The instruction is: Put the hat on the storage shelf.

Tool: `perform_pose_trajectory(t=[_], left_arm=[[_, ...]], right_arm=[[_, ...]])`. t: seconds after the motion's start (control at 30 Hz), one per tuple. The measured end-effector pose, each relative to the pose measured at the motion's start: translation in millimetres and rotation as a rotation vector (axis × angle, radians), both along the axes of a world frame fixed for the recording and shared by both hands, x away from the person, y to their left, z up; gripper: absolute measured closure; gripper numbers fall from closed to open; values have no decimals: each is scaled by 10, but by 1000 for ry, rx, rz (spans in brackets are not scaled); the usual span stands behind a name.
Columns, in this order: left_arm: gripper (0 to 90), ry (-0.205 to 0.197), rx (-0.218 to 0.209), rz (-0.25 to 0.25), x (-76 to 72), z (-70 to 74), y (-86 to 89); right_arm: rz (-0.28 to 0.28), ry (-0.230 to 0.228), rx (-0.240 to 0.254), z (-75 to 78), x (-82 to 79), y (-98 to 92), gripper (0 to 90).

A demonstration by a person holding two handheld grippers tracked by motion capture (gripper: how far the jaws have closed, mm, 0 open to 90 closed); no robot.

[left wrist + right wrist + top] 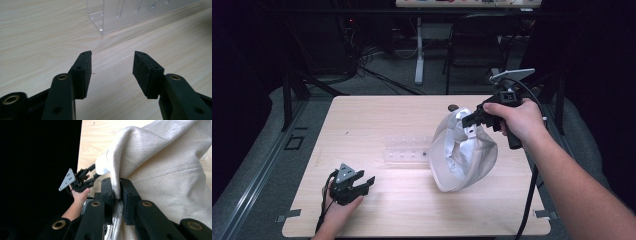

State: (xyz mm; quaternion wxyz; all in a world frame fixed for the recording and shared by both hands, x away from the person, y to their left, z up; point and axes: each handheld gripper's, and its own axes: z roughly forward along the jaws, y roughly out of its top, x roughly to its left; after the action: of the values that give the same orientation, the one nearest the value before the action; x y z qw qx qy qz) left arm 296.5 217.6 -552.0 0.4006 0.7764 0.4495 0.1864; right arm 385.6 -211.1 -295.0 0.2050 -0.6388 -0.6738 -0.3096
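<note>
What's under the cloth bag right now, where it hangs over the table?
The cloth bag, pinched at its rim by the right gripper, hangs with its bottom on the table. The clear plastic rack reaches to its left edge. Anything beneath or inside the bag is covered.

A pale wooden table (pixel 377 125) is standing on a grey floor (pixel 387 75) in a dim room — light is falling mostly on the tabletop while the edges at nine and three o'clock are sinking into black. At twelve o'clock a white desk leg (pixel 419 55) is rising, and toward one o'clock a dark chair (pixel 477 45) is sitting — cables (pixel 377 75) are trailing at eleven.
</note>
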Motion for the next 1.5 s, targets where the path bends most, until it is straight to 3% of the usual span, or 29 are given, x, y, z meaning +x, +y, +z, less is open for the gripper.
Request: perform_pose_trajectory(t=[0.13, 0.27, 0.37, 0.5, 0.6, 0.8, 1.03, 1.07, 1.27, 1.4, 1.5], left_arm=[[507, 0, -39, -10, -7, 53, -72], [431, -8, -38, -28, 3, 69, -156], [426, -25, -27, -53, -1, 117, -262], [420, -18, -51, -76, 8, 172, -365], [525, -20, -26, -100, 2, 211, -446], [586, -16, -7, -113, 23, 272, -594], [562, -45, -8, -126, 50, 341, -772], [531, -51, -7, -158, 52, 360, -848], [473, -72, 1, -227, 38, 406, -1046], [490, -70, -10, -227, 57, 438, -1107], [544, -94, -11, -245, 62, 505, -1204]], right_arm=[[-18, -12, 3, 17, 45, -11, 821], [-31, -17, 7, 39, 94, -17, 821], [-25, -33, 13, 53, 123, -30, 821], [-41, -40, 23, 62, 162, -27, 821], [-41, -41, 24, 63, 184, -21, 821], [-58, -48, 16, 71, 216, -1, 821], [-67, -54, 22, 64, 236, 6, 821], [-60, -52, 18, 70, 246, 0, 821], [-73, -58, 29, 76, 281, 28, 821], [-69, -59, 23, 82, 302, 59, 821], [-73, -61, 24, 86, 325, 82, 821]])
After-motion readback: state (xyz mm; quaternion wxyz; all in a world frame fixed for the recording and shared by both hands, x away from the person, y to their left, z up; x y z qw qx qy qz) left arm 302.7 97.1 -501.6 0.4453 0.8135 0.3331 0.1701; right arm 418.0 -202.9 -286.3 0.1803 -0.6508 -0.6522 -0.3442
